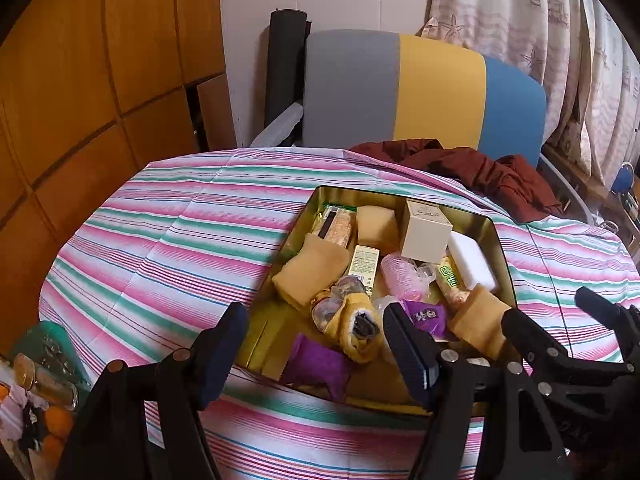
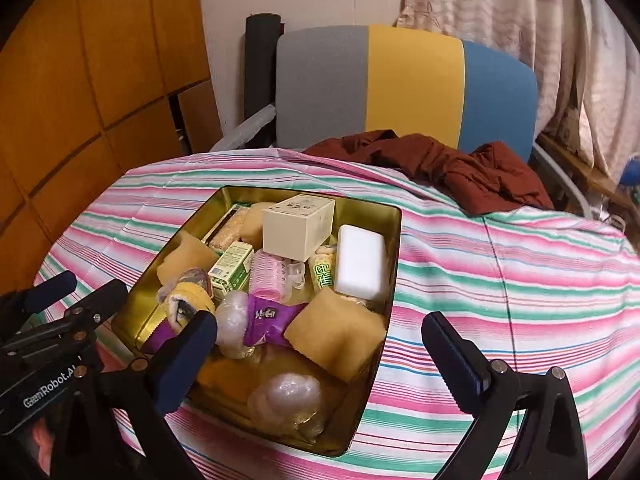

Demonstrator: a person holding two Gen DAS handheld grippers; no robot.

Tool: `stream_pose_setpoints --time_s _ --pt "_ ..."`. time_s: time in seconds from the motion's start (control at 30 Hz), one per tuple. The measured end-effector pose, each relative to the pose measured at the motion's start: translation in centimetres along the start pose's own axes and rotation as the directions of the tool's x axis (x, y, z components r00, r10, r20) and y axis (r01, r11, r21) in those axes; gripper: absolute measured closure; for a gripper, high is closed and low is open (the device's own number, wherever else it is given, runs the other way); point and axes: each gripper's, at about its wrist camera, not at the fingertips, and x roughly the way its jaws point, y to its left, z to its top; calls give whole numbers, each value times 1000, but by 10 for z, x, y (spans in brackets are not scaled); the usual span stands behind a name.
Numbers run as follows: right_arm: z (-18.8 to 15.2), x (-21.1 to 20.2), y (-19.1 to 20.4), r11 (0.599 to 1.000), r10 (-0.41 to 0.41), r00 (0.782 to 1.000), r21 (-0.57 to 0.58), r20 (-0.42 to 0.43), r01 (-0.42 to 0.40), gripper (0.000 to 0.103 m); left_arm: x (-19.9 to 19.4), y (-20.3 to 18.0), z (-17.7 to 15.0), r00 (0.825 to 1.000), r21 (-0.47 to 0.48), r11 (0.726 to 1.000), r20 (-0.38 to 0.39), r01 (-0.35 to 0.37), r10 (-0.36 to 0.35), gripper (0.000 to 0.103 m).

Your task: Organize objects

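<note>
A gold tin tray (image 1: 505, 256) (image 2: 396, 232) sits on the striped tablecloth, full of small items: a cream box (image 1: 425, 236) (image 2: 298, 226), a white block (image 1: 472, 262) (image 2: 360, 262), a pink roller (image 1: 400, 278) (image 2: 266, 276), yellow sponges (image 1: 310, 272) (image 2: 336, 334), purple packets (image 1: 426, 316) (image 2: 268, 318) and wrapped snacks. My left gripper (image 1: 314, 322) is open and empty over the tray's near edge. My right gripper (image 2: 320, 334) is open and empty over the tray's near right part. It also shows at the right of the left wrist view (image 1: 560, 312).
A dark red cloth (image 1: 472, 168) (image 2: 448, 164) lies at the table's far edge before a grey, yellow and blue chair back (image 1: 420, 88) (image 2: 404, 84). A jar and clutter (image 1: 44, 384) sit off the table's left. Wooden cabinets stand left, curtains right.
</note>
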Motion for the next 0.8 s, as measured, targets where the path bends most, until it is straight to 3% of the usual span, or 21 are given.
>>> stream_pose_setpoints --time_s 0.17,0.63,0.8 --pt "2 -2 -1 995 -99 995 -1 14 99 0 -7 -2 -1 998 26 999 36 -44 43 32" --pt "3 1 -6 992 -118 993 53 -12 119 0 -4 -8 -5 996 53 995 -7 -83 83 32" --pt "0 5 -5 994 -99 995 50 -31 101 0 2 -10 -7 997 59 997 -48 -52 55 32"
